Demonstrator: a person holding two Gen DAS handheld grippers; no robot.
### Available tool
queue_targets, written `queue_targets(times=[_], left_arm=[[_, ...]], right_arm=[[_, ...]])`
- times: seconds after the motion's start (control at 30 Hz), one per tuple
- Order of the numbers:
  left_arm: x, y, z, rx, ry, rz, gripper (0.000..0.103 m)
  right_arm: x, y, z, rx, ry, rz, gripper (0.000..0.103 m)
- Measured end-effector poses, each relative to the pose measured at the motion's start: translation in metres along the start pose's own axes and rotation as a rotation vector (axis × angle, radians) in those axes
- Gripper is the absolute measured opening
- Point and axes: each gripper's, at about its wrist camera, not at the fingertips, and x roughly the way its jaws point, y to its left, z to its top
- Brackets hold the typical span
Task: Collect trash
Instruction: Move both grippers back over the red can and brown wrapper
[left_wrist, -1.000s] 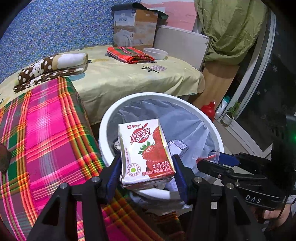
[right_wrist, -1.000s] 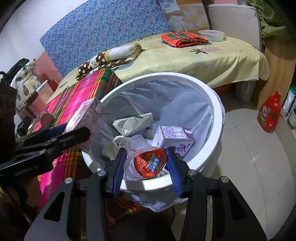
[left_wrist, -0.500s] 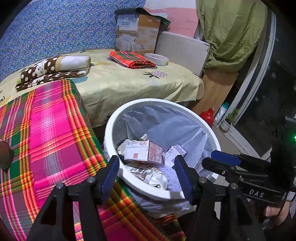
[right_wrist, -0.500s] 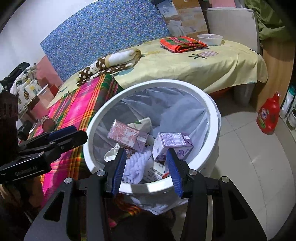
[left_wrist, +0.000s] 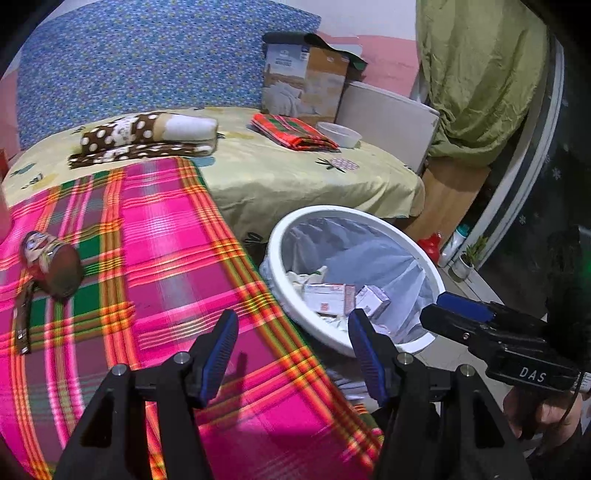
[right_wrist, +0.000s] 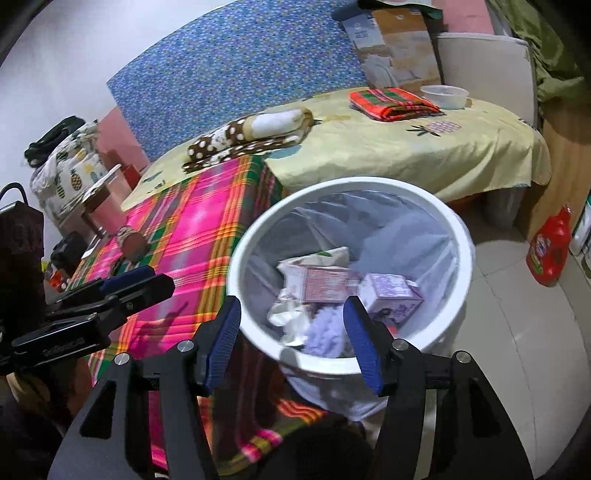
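Note:
A white round bin (left_wrist: 338, 212) with a clear liner stands beside the pink plaid table (left_wrist: 155, 236); it also shows in the right wrist view (right_wrist: 461, 236). In it lie a strawberry milk carton (left_wrist: 325, 297), a purple carton (right_wrist: 395, 291) and crumpled wrappers. My left gripper (left_wrist: 290, 354) is open and empty over the table's right edge. My right gripper (right_wrist: 291, 339) is open and empty above the bin's near rim. A brown crushed can (left_wrist: 55, 262) and a dark wrapper strip (left_wrist: 23, 325) lie on the plaid cloth at the left.
A yellow-covered bed (left_wrist: 280, 173) behind holds a spotted rolled blanket (left_wrist: 147, 136), a folded red plaid cloth (left_wrist: 295, 133) and a white bowl (left_wrist: 340, 133). A red detergent bottle (right_wrist: 550, 251) stands on the tiled floor at the right.
My left gripper let go of the strawberry carton and my right let go of the plastic cup; both dropped into the bin. The left gripper then swung left over the table.

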Motion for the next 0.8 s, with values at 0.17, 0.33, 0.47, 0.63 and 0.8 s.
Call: queue_targets(times=[0.17, 0.33, 0.47, 0.63, 0.8], left_arm=[[-0.017, 0.014, -0.007, -0.031, -0.02, 0.037, 0.064], [-0.032, 0.027, -0.011, -0.056, -0.042, 0.076, 0.064], [-0.042, 0.036, -0.016, -0.075, -0.055, 0.095, 0.064], [-0.055, 0.051, -0.024, -0.115, -0.072, 0.125, 0.064], [-0.064, 0.066, -0.032, -0.144, -0.082, 0.163, 0.064]], right_arm=[[0.001, 0.016, 0.0, -0.027, 0.002, 0.033, 0.059], [0.0, 0.035, -0.001, -0.059, 0.001, 0.074, 0.059], [0.003, 0.047, -0.001, -0.082, 0.004, 0.106, 0.059], [0.008, 0.062, -0.002, -0.103, 0.016, 0.135, 0.059], [0.015, 0.076, -0.005, -0.123, 0.034, 0.153, 0.059]])
